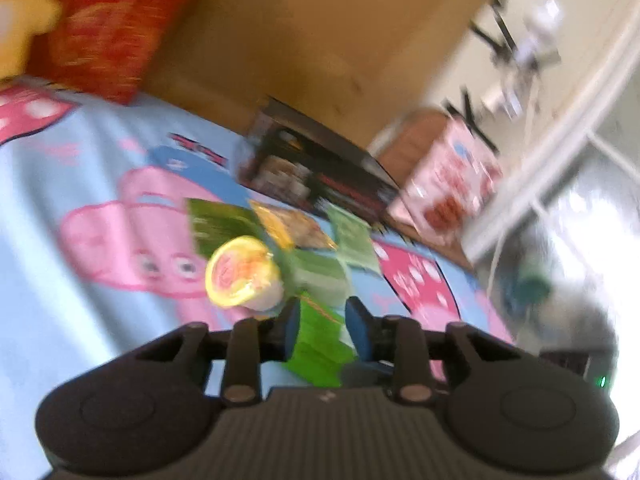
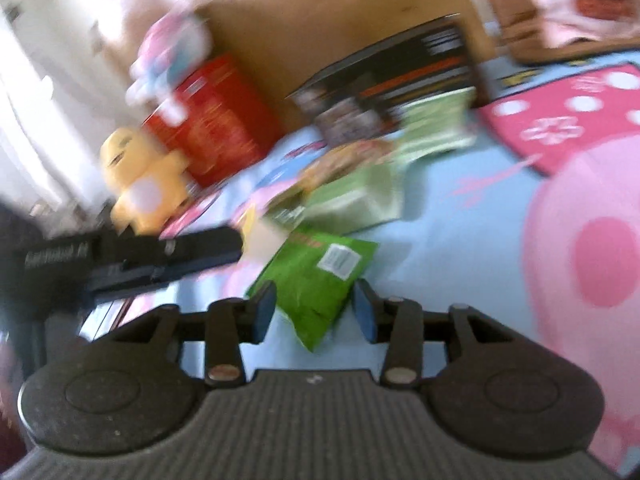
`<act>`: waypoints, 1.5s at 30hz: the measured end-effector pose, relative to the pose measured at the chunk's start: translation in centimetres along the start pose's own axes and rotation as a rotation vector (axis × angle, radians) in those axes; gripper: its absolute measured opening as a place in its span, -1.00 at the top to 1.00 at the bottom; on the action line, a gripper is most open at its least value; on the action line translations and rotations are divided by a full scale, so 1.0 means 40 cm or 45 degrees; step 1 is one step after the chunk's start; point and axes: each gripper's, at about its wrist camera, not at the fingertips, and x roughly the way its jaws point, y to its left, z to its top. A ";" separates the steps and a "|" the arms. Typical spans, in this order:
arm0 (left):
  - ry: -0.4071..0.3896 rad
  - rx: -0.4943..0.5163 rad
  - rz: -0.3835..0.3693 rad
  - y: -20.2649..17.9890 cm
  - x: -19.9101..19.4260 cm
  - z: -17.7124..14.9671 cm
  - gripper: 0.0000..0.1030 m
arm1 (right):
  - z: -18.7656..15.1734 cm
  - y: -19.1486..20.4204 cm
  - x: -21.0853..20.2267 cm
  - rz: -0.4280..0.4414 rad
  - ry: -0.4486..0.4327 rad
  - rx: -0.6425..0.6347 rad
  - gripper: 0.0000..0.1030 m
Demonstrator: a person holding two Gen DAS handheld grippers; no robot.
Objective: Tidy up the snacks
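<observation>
Left wrist view: left gripper (image 1: 322, 330) is straddling green packet (image 1: 318, 350), fingers parted, grasp unclear | right gripper (image 2: 316, 314) is hanging wide apart, empty, near the packet | snacks (image 1: 288, 240) are lying heaped on blanket (image 1: 60, 184) | sorting apparently barely started.

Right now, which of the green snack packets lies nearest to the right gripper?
The bright green packet, between the open fingers of the right gripper. It is vivid lime with a white label; the paler green packets lie farther back, near the black box.
</observation>
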 end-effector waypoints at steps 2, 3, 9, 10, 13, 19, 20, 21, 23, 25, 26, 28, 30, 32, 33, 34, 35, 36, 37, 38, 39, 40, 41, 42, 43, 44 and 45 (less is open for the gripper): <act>-0.052 -0.036 0.033 0.037 -0.025 -0.003 0.44 | -0.004 -0.002 -0.008 0.009 -0.017 -0.008 0.09; -0.081 -0.046 0.052 0.054 -0.034 -0.005 0.44 | -0.006 -0.020 -0.016 0.032 -0.035 0.029 0.11; -0.092 -0.083 0.174 0.135 -0.013 -0.036 0.37 | -0.019 -0.117 -0.062 0.105 -0.151 0.287 0.12; -0.105 -0.064 0.177 0.140 -0.007 -0.046 0.38 | -0.020 -0.119 -0.063 0.112 -0.160 0.301 0.12; -0.128 -0.025 0.172 0.132 -0.005 -0.050 0.31 | -0.023 -0.102 -0.062 0.075 -0.165 0.269 0.12; -0.146 0.033 0.193 0.112 -0.005 -0.062 0.31 | -0.016 -0.096 -0.051 0.045 -0.181 0.254 0.12; -0.150 0.046 0.199 0.109 -0.010 -0.066 0.31 | -0.016 -0.095 -0.047 0.041 -0.186 0.250 0.12; -0.154 0.063 0.209 0.103 -0.009 -0.068 0.31 | -0.017 -0.093 -0.045 0.039 -0.191 0.242 0.12; -0.159 0.091 0.221 0.094 -0.006 -0.071 0.30 | -0.018 -0.093 -0.042 0.038 -0.208 0.230 0.12; -0.173 0.113 0.229 0.088 -0.008 -0.073 0.30 | -0.019 -0.088 -0.039 0.027 -0.216 0.209 0.11; -0.184 0.121 0.231 0.085 -0.010 -0.074 0.30 | -0.019 -0.087 -0.039 0.022 -0.219 0.203 0.11; -0.208 0.131 0.239 0.080 -0.016 -0.078 0.28 | -0.020 -0.085 -0.039 0.018 -0.223 0.196 0.11; -0.220 0.140 0.260 0.076 -0.016 -0.081 0.27 | -0.021 -0.085 -0.039 0.015 -0.224 0.192 0.11; -0.227 0.158 0.276 0.071 -0.016 -0.083 0.27 | -0.022 -0.084 -0.040 0.011 -0.226 0.189 0.11; -0.232 0.172 0.292 0.066 -0.016 -0.085 0.27 | -0.022 -0.081 -0.039 0.006 -0.228 0.188 0.11; -0.236 0.186 0.306 0.062 -0.017 -0.088 0.27 | -0.023 -0.079 -0.039 0.002 -0.229 0.186 0.11; -0.242 0.199 0.311 0.059 -0.019 -0.090 0.27 | -0.023 -0.076 -0.040 -0.005 -0.229 0.184 0.11; -0.251 0.209 0.310 0.058 -0.021 -0.091 0.27 | -0.024 -0.073 -0.042 -0.016 -0.231 0.180 0.11; -0.266 0.215 0.311 0.056 -0.026 -0.094 0.26 | -0.024 -0.067 -0.045 -0.036 -0.239 0.168 0.08; -0.280 0.216 0.315 0.055 -0.030 -0.096 0.22 | -0.024 -0.059 -0.050 -0.053 -0.257 0.137 0.08; -0.289 0.214 0.317 0.055 -0.032 -0.095 0.20 | -0.024 -0.048 -0.055 -0.062 -0.280 0.096 0.09; -0.296 0.208 0.320 0.056 -0.034 -0.095 0.18 | -0.017 -0.033 -0.061 -0.067 -0.304 0.025 0.09; -0.295 0.201 0.325 0.058 -0.033 -0.094 0.18 | -0.005 -0.016 -0.064 -0.071 -0.319 -0.054 0.09; -0.290 0.194 0.332 0.059 -0.031 -0.092 0.18 | 0.013 0.001 -0.060 -0.071 -0.313 -0.125 0.09; -0.282 0.187 0.337 0.061 -0.028 -0.089 0.18 | 0.040 0.020 -0.048 -0.070 -0.282 -0.205 0.10; -0.276 0.180 0.341 0.063 -0.025 -0.087 0.18 | 0.067 0.035 -0.030 -0.074 -0.246 -0.265 0.11; -0.275 0.172 0.347 0.065 -0.025 -0.086 0.18 | 0.102 0.050 -0.003 -0.072 -0.195 -0.324 0.12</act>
